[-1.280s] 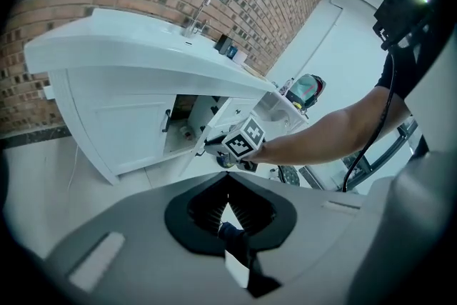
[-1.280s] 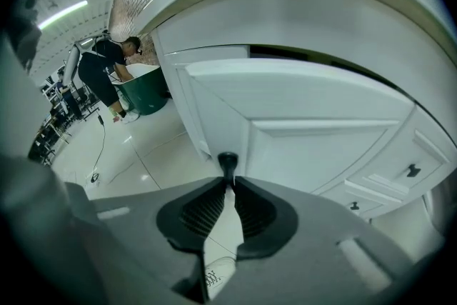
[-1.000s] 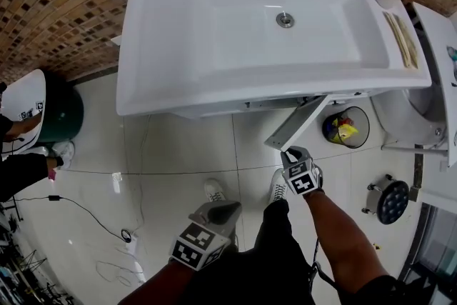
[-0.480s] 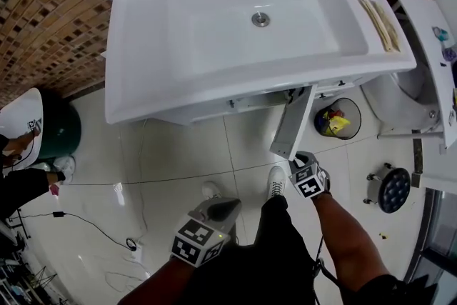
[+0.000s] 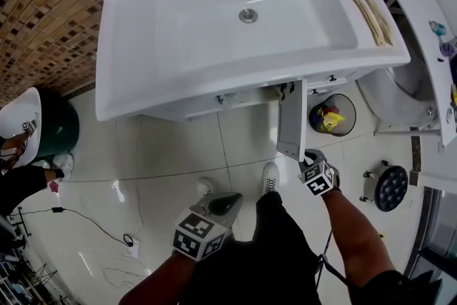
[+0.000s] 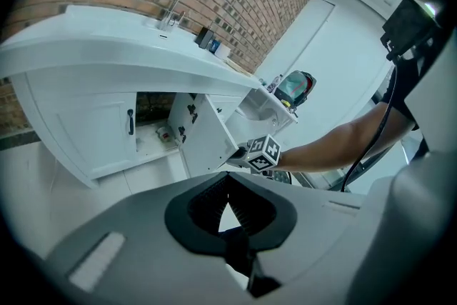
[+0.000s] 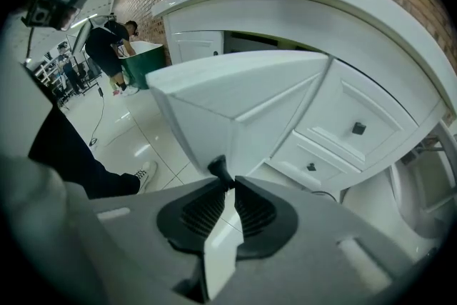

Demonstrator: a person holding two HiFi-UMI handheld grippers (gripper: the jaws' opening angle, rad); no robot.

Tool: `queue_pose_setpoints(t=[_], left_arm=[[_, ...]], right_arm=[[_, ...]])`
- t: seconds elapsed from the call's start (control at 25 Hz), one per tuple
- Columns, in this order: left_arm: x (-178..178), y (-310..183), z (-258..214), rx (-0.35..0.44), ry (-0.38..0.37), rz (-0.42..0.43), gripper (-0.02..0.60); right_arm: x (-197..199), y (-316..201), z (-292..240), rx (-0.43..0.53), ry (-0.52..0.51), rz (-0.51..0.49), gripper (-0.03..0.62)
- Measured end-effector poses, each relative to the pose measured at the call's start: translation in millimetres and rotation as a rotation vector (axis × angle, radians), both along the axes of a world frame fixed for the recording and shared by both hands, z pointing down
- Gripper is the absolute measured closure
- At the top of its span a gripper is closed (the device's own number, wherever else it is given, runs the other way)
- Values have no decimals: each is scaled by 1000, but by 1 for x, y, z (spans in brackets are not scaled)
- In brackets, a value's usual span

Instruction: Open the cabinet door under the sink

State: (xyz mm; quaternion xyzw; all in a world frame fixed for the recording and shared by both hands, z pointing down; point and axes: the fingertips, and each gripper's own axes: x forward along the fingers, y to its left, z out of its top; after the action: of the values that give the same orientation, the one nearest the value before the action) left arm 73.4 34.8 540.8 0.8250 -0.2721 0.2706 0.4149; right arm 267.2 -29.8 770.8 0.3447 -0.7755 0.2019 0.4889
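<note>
Bathroom corner: brown brick wall at the back, glossy white floor tiles below, wide white sink across the top.

Down to the right claw first. Closed tight on the small dark door knob, tips pinched either side of it, nothing slack there. Hanging on to the cabinet door at its free edge.

And what a swing since a second ago! Slanted then, barely half out from the cabinet front. Standing about square to it now, almost edge-on from above. Drawn back toward the legs and a touch rightward along with it, that claw.

Behind the door, the dark opening under the basin laid bare, plain to see from the left side. Neighbouring door on the left shut, handle untouched. Two little drawers to the right of the opening shut as well.

Left claw idle, held low by the waist, jaws together on nothing, well apart from the cabinet.

Round waste bin on the floor just beside the open door, not touching it.

Judging by all that: task as good as done, door open wide enough to reach in. Probably only a last bit of swing to go, or simply letting go of the knob.
</note>
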Motion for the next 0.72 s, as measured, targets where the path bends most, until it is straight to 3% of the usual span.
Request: queue_pose_setpoints(t=[0.48,0.72], left_arm=[[27,-6,4,12,0,-65,571],[34,-11,2,24,-10,-90,571]], right_arm=[[71,-6,3,2,66,-21,572],[71,-9,3,1,56,-81,572]])
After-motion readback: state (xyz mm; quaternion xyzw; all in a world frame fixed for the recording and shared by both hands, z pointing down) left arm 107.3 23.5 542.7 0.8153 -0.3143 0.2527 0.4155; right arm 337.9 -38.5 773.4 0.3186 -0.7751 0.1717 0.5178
